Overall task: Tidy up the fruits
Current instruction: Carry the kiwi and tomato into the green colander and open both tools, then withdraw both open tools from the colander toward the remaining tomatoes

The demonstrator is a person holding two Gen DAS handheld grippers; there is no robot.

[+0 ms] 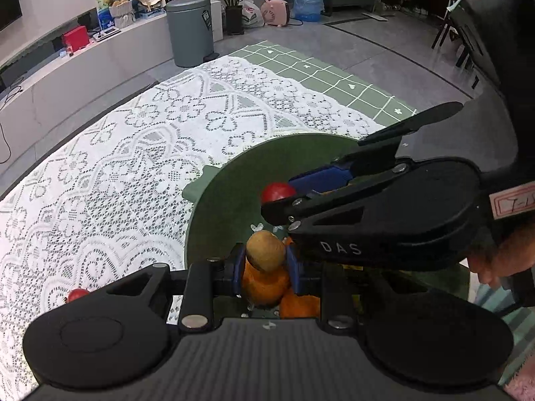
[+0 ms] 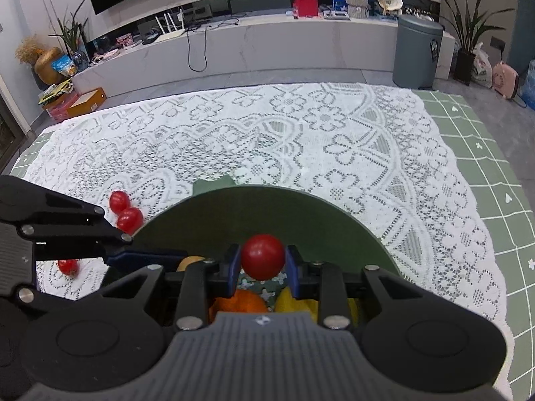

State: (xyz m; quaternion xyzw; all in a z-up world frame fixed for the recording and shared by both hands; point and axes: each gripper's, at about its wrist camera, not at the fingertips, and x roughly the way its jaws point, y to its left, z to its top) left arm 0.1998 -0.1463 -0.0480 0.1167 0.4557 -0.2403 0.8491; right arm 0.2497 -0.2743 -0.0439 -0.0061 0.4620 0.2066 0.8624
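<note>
White lace cloth (image 2: 301,140) w/ dark green round bowl (image 2: 254,210): left gripper (image 1: 265,264) pinching tan oval fruit (image 1: 265,250), right gripper (image 2: 263,264) pinching red round tomato (image 2: 263,256), both above bowl.

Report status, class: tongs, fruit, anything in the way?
Left tongs shut on brown fruit. Right tongs shut on red fruit. Both over bowl. Three red fruits loose on cloth. Nothing blocking.

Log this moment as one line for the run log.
left gripper: shut on brown fruit | right gripper: shut on red fruit | both over green bowl | loose red fruits on lace cloth
</note>
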